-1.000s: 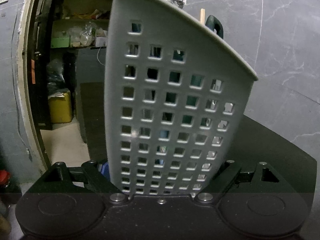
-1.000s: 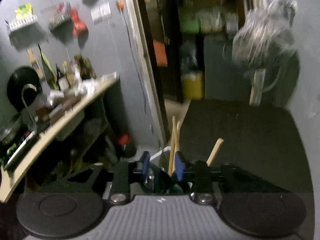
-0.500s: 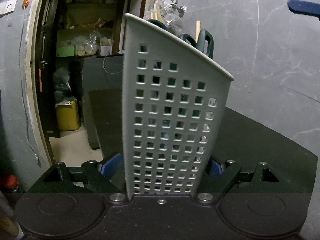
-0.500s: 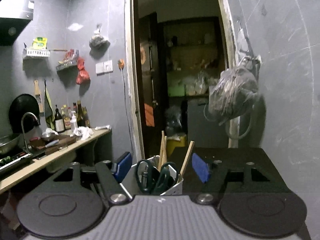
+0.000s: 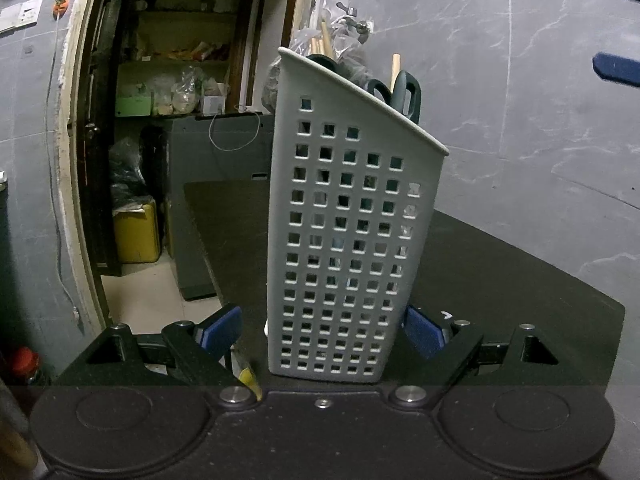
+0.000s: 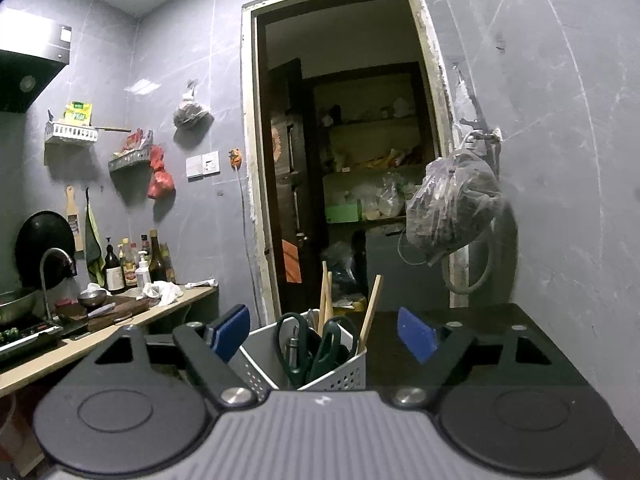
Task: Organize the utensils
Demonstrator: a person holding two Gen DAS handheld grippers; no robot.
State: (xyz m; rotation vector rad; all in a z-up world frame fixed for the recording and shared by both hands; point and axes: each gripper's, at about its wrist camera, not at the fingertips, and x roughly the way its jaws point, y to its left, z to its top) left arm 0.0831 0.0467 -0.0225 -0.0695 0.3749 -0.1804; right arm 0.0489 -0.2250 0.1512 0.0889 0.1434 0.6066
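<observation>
Left hand-held gripper (image 5: 322, 330): its blue pads are standing either side of the foot of the grey perforated utensil holder (image 5: 352, 232). A clear gap is showing at the left pad; the right pad is sitting just beside the wall, and contact there cannot be confirmed. Judged released, not clamping.

Right hand-held gripper (image 6: 322, 334): its jaws are opening, with the holder's rim (image 6: 256, 334) lying between the pads and neither pad pressing on it. Nothing is being carried.

The holder is standing upright on the dark surface (image 5: 500, 280), near the grey tiled wall. Inside it, green-handled scissors (image 6: 316, 346) and wooden chopsticks (image 6: 370, 312) are resting handle-up, leaning at differing angles.

Assessment: the deposit appears complete and the release is the step in hand. To do it well, the right pads should be fully clear of the rim before any retreat, and the retreat should be going straight back or upward so the protruding chopsticks are not being snagged. The tall, narrow holder is looking liable to tip; the left pads should be staying close at its base as a guard until the right side is clear.
</observation>
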